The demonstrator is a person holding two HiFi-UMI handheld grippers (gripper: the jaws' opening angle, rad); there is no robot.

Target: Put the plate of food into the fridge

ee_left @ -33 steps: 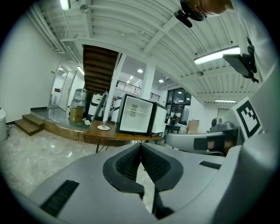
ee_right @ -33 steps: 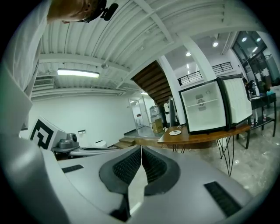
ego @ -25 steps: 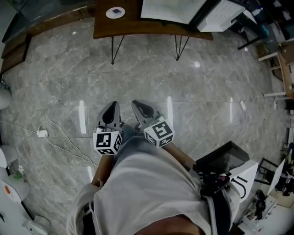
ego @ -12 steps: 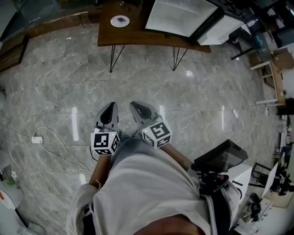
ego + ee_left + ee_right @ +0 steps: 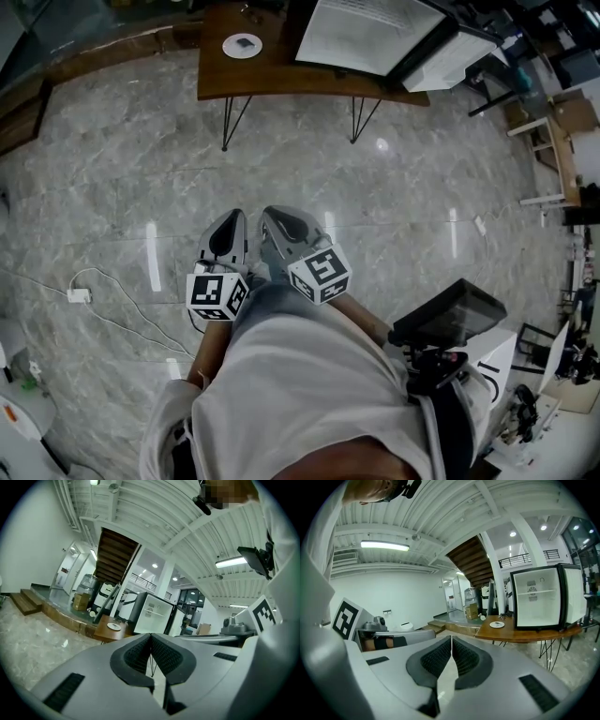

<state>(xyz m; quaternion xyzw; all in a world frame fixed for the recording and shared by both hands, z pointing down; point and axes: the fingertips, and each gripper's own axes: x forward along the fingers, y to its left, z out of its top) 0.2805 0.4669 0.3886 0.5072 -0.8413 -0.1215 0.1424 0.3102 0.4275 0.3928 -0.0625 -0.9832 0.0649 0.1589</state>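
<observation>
A white plate with food (image 5: 243, 44) sits on the wooden table (image 5: 281, 75) at the top of the head view, left of the small white fridge (image 5: 375, 33), whose door stands open. The plate (image 5: 497, 624) and the open fridge (image 5: 543, 599) also show in the right gripper view, and the plate (image 5: 113, 626) and fridge (image 5: 152, 613) in the left gripper view. My left gripper (image 5: 228, 217) and right gripper (image 5: 276, 214) are held side by side over the marble floor, well short of the table. Both are shut and hold nothing.
The table stands on thin black hairpin legs (image 5: 232, 112). A white cable with a plug (image 5: 77, 295) lies on the floor at left. A black device (image 5: 445, 319) hangs at the person's right side. Wooden steps (image 5: 23, 108) run along the upper left.
The table, plate and fridge have come closer and sit lower in the head view as the person walks toward them. Both grippers stayed shut, side by side.
</observation>
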